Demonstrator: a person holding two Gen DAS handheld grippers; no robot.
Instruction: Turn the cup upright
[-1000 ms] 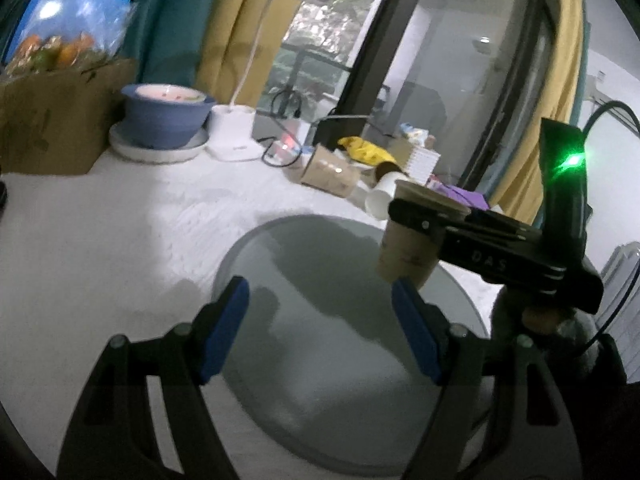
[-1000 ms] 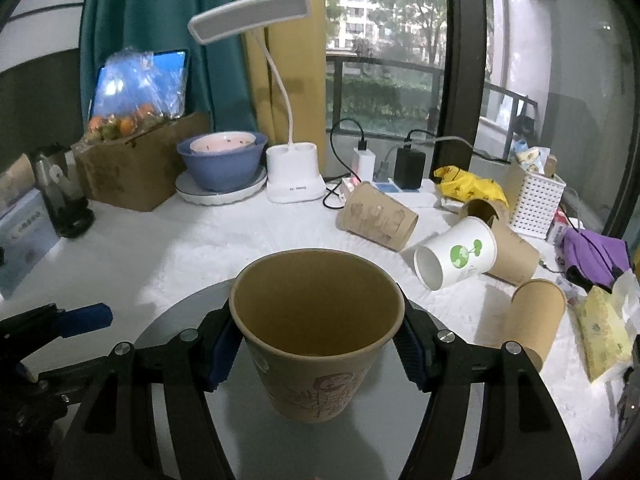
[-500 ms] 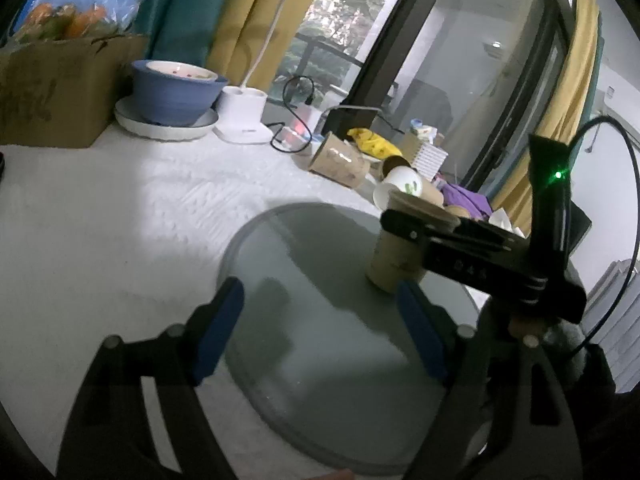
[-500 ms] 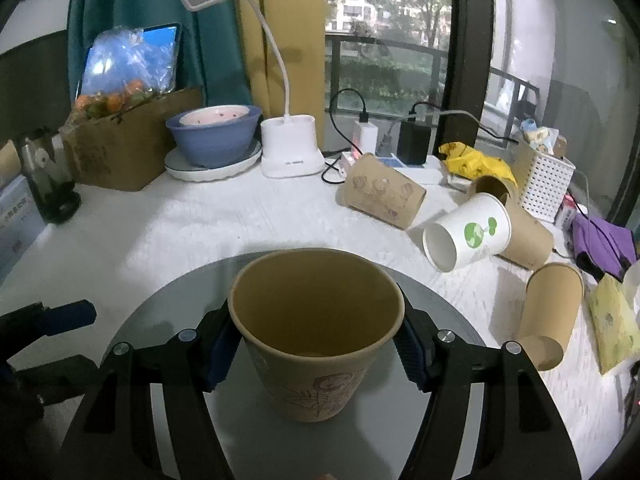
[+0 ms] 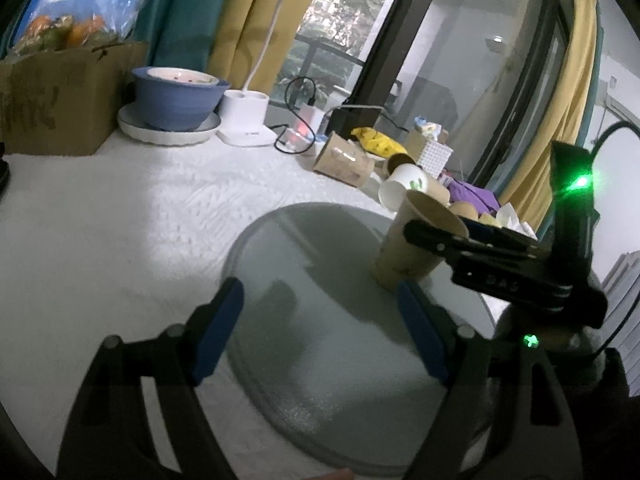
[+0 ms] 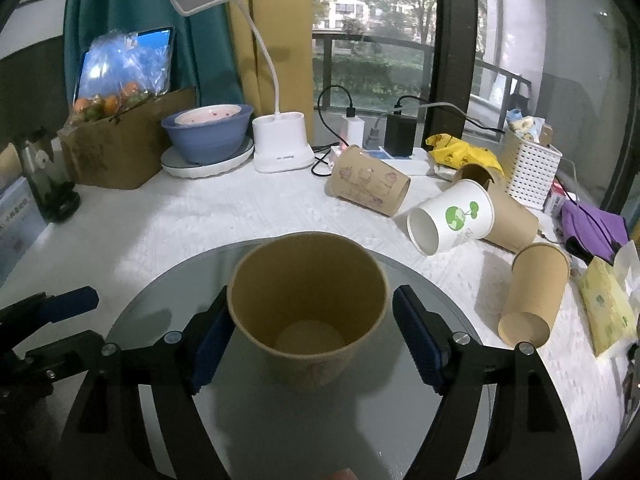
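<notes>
Brown paper cup [image 6: 308, 308] stands mouth-up on round grey glass disc [image 6: 160, 300], long axis vertical, directly betw right gripper [image 6: 308, 332] blue pads [image 6: 414, 338]. Jaws spread, small gap each side, so released, not touching as far as visible. Left gripper [image 5: 320, 330] also spread, holding nothing, cup ahead-right of it. Right is nearer. Flip looks done; next prob. straight back.
</notes>
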